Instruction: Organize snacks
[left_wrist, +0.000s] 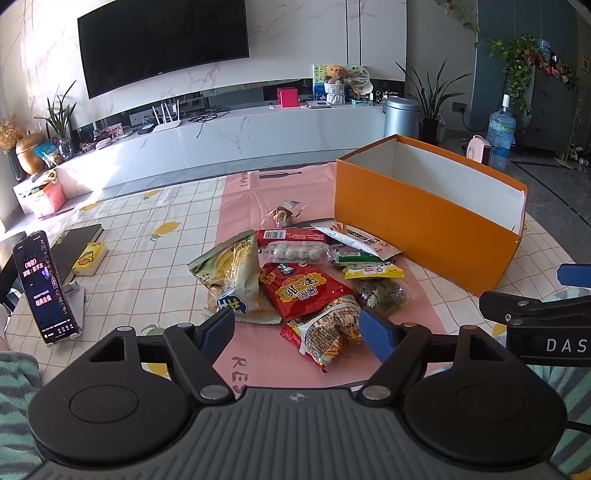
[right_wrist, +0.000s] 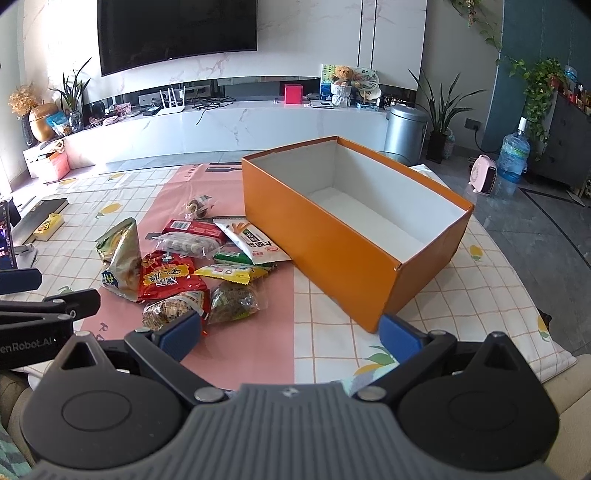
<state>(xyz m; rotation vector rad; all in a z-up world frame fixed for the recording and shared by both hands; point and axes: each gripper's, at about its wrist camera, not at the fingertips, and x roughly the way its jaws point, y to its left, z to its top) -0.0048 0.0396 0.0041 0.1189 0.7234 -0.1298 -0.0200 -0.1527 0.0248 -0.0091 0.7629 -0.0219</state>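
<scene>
Status: we judged the task not started. Box (right_wrist: 332, 236) sat empty on the table (right_wrist: 480, 291). Approx. ten snacks (left_wrist: 295, 273) lay piled just left of it. Left tool (left_wrist: 297, 328) and right tool (right_wrist: 290, 332) were both open, holding nothing.

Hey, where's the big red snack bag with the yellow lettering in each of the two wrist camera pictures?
Left wrist view: the red snack bag lies centre frame, just beyond the open left gripper, in the middle of the snack pile.
Right wrist view: the same bag lies left of centre, beyond the right gripper's left finger.
Shared landmark: the orange box, to the bag's right in both views.
</scene>
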